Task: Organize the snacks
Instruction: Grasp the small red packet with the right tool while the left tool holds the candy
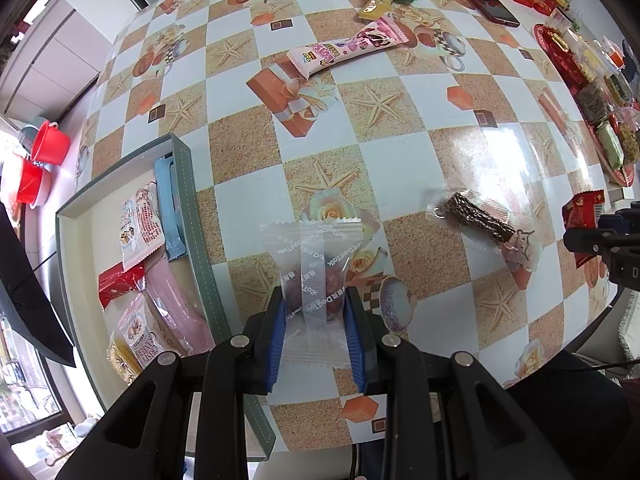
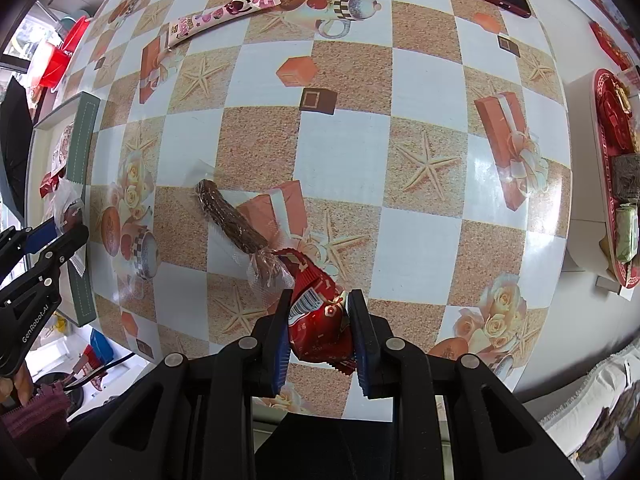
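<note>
Both tools are clamped: a clear packet (image 1: 316,276) is pinched in the left gripper (image 1: 316,320) just beside the green box (image 1: 200,240) at the table's left edge, and a red packet (image 2: 320,320) in the right gripper (image 2: 320,332) near the front edge. Between them a wrapped brown bar (image 2: 232,216) is left on the table (image 2: 340,160), whose middle is otherwise open.

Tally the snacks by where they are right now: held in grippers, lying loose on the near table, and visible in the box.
Held: 2, clear packet in left gripper, red packet in right gripper
Loose nearby: 2, brown bar, pink stick
In box: at least 6 visible
Total: at least 10, excluding the far pile
</note>
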`<control>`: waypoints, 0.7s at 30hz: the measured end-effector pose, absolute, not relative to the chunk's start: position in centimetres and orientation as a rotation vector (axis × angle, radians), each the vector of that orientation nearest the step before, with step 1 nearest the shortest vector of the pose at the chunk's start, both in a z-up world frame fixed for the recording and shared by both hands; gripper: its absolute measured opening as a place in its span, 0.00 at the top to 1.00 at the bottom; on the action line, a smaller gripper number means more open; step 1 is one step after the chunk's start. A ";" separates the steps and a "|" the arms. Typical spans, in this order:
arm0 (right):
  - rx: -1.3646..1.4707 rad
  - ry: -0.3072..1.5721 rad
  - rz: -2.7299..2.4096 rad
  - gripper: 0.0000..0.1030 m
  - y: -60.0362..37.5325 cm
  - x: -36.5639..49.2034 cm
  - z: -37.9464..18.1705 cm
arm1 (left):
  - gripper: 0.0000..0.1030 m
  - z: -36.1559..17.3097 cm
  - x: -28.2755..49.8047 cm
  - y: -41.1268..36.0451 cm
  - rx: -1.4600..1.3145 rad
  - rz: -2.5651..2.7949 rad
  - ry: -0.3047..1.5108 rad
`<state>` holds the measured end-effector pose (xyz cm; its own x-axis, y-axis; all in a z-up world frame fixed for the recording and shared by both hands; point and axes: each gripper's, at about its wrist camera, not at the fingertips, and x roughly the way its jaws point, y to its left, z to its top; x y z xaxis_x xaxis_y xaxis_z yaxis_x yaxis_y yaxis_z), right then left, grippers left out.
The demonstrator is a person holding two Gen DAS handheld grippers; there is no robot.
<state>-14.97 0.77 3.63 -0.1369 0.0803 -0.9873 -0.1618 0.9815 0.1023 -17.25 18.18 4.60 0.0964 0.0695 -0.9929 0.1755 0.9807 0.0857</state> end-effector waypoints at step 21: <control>-0.067 1.691 0.227 0.73 0.9 -14.6 3.9 | 0.70 4.7 -16.5 18.8 0.182 -0.074 1.470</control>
